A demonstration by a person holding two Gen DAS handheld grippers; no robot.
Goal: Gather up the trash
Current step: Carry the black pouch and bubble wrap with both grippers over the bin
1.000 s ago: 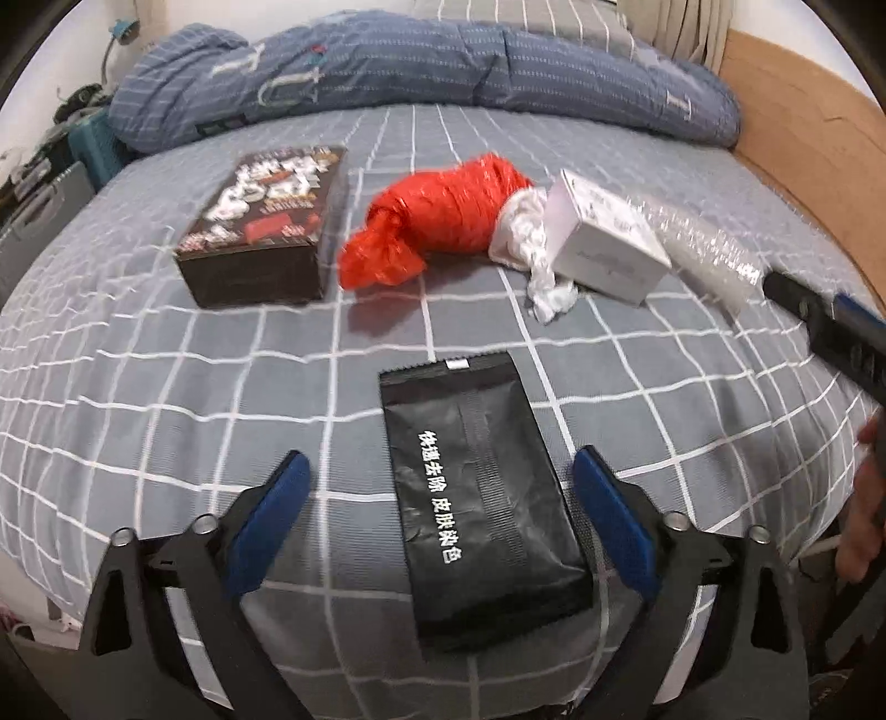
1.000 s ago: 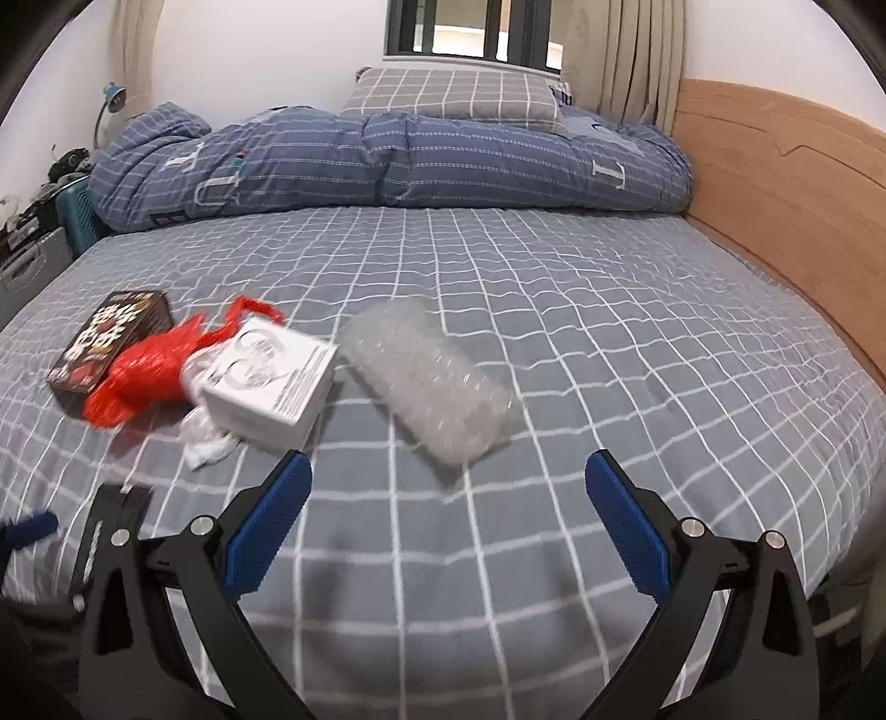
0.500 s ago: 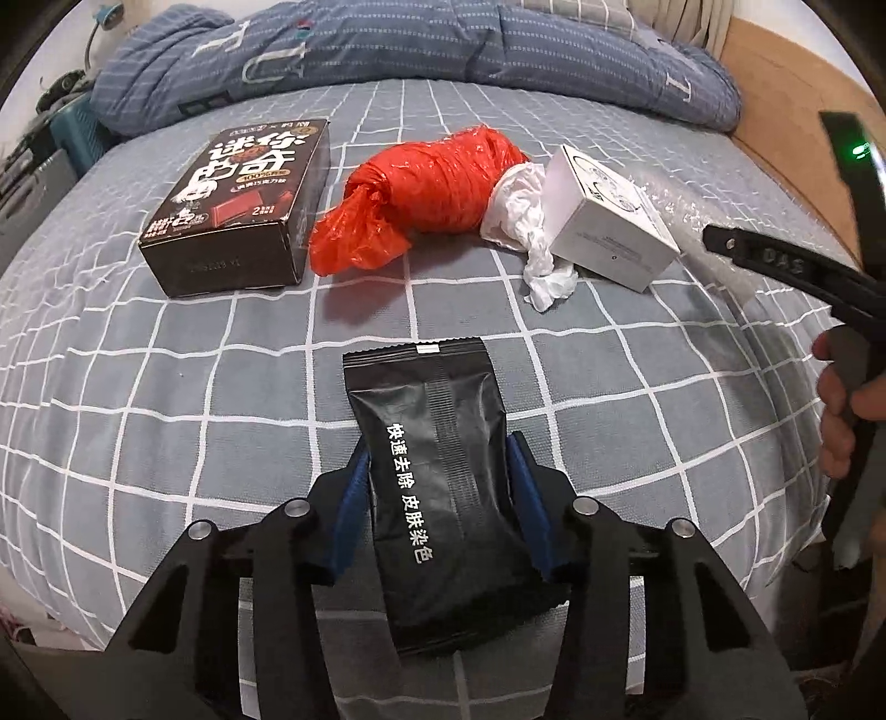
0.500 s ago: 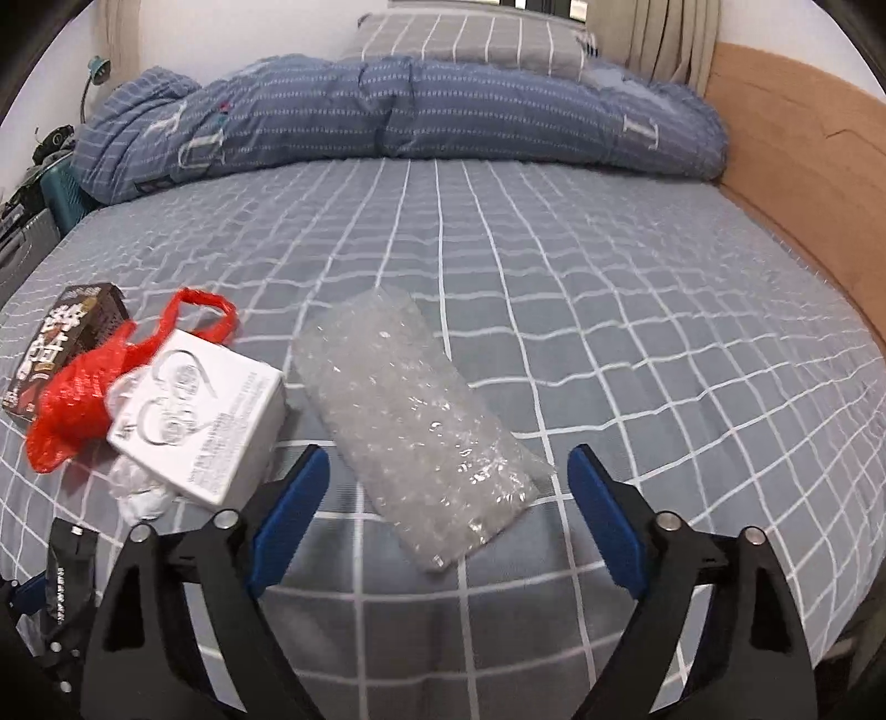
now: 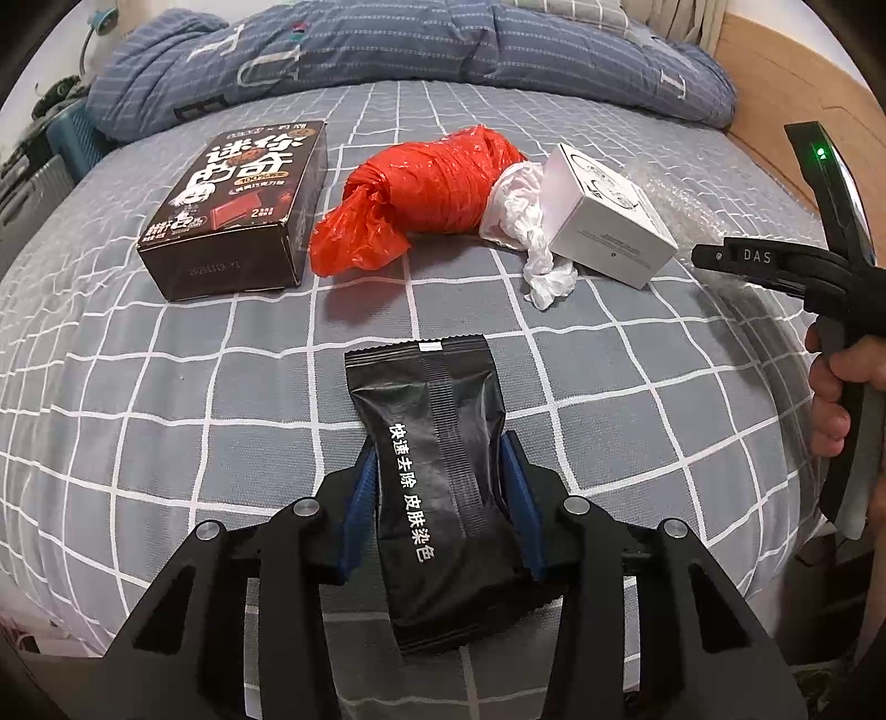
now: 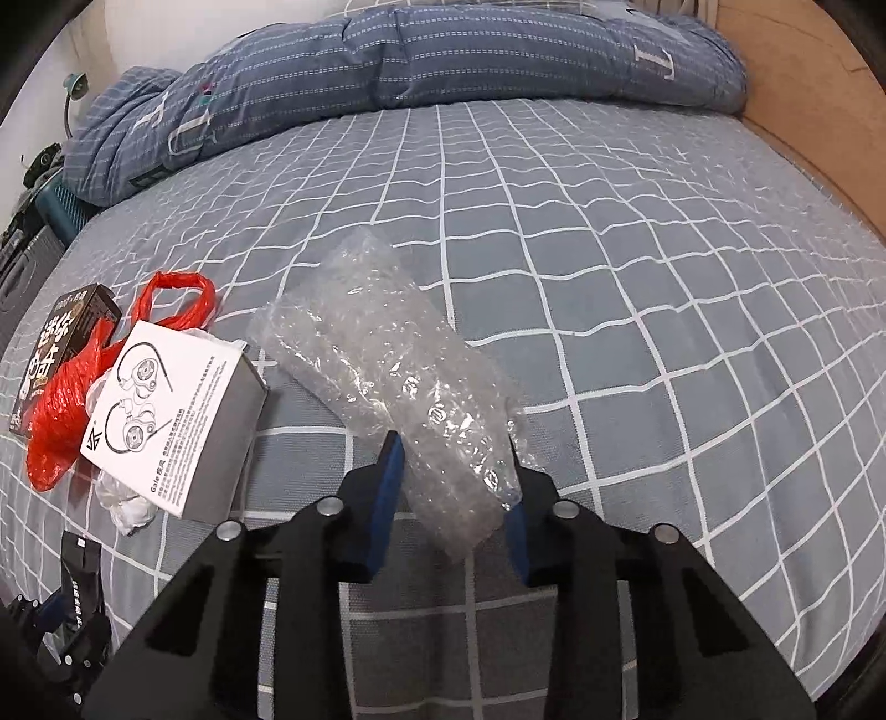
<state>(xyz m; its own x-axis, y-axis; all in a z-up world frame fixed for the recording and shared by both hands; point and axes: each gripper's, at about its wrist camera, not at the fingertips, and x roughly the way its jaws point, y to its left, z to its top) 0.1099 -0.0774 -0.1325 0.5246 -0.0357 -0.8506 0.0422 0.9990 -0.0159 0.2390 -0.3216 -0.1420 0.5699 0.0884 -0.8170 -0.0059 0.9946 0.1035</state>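
Trash lies on a grey checked bed [image 5: 166, 387]. My left gripper [image 5: 440, 476] is shut on a black wrapper pack [image 5: 437, 443] with white lettering. My right gripper [image 6: 451, 465] is shut on the near end of a clear bubble-wrap bag [image 6: 382, 354]. Beyond the pack lie a dark chocolate box [image 5: 238, 210], a red plastic bag [image 5: 426, 188], a crumpled white tissue [image 5: 526, 221] and a white earphone box [image 5: 603, 221]. The earphone box [image 6: 171, 421] and red bag [image 6: 66, 399] also show left in the right wrist view.
A rolled blue quilt [image 6: 443, 50] lies along the head of the bed. A wooden bed frame [image 6: 803, 83] runs along the right side. Dark cases [image 5: 27, 166] stand at the far left. The right gripper's handle and a hand [image 5: 836, 387] show in the left wrist view.
My left gripper closed on the black pack. My right gripper moved forward and closed on the bubble-wrap bag's near end.
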